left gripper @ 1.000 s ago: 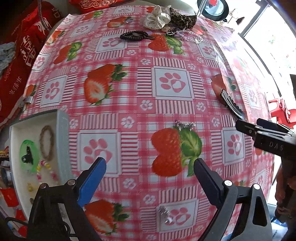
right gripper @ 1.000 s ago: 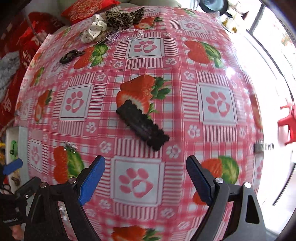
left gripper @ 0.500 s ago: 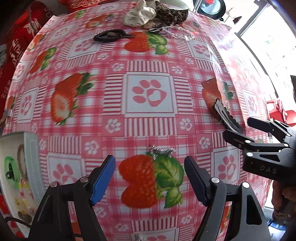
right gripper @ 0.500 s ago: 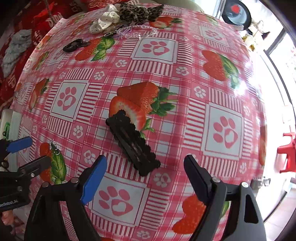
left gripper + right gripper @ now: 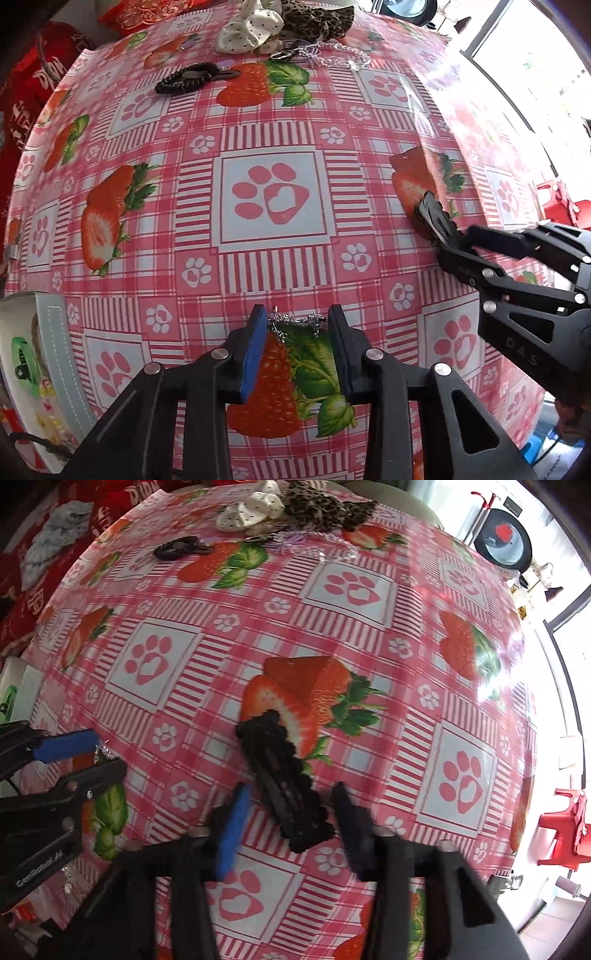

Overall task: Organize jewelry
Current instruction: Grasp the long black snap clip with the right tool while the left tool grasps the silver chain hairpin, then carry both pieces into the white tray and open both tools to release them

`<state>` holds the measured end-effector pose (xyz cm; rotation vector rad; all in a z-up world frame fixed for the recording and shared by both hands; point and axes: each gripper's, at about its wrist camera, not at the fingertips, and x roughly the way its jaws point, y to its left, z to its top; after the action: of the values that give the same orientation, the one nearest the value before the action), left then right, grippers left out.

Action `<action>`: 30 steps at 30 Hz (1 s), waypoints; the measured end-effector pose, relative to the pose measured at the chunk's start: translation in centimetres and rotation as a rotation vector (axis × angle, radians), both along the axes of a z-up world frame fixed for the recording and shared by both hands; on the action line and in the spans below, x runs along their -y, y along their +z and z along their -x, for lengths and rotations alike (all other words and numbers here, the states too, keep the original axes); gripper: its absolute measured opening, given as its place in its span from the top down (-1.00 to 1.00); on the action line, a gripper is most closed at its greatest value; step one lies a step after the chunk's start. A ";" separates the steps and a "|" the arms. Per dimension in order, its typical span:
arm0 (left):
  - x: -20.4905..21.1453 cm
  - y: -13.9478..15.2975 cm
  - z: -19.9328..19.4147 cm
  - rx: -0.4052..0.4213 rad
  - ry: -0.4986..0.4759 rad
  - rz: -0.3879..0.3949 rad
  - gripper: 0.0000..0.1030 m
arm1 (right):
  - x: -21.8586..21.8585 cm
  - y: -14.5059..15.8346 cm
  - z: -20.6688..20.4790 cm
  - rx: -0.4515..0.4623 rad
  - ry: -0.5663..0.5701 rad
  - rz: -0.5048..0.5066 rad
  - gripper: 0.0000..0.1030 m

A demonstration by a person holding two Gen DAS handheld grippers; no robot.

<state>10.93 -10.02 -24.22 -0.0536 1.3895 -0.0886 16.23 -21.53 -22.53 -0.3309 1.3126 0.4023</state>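
While both tools point down at the strawberry tablecloth [image 5: 273,199], the black hair clip [image 5: 286,788] lies flat on it, long axis running diagonally in the right wrist view: far end on a printed cut strawberry, near end toward the tool. The right gripper [image 5: 291,814] straddles the clip's near half, jaws closing, pads not clearly touching the clip yet. The left gripper [image 5: 297,334], left of the clip, straddles a small silver earring [image 5: 295,321] lying across the gap between its fingers, jaws closing; contact with the pads cannot be told.

Versus a second ago: both sets of jaws stood wide then and are much narrower now; the left tool has come forward onto the earring, which earlier lay well ahead of it, and the right tool has come onto the clip.

Far behind the clip: a black coil hair tie [image 5: 188,77], a white dotted scrunchie [image 5: 251,31], a leopard scrunchie [image 5: 314,16], a clear bead strand [image 5: 332,55]. Far left of the clip, at the table edge, a white tray [image 5: 62,354] holding a green clip [image 5: 24,360]. Red cloth [image 5: 37,92] past the table's left side, bright window to the right.
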 end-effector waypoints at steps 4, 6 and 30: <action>0.2 0.5 -0.1 0.018 0.002 0.006 0.22 | -0.5 0.2 0.2 -0.005 -0.033 -0.010 0.35; -0.3 1.1 0.2 0.026 0.000 0.011 0.22 | -0.4 0.3 -0.1 -0.017 -0.066 -0.033 0.35; -8.2 6.3 7.0 0.107 0.042 0.024 0.22 | -1.9 3.5 4.1 -0.107 -0.209 -0.250 0.35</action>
<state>3.92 -1.85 -17.91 -0.0965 1.2796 -0.0725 12.16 -19.64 -19.06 0.0383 1.3686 0.4063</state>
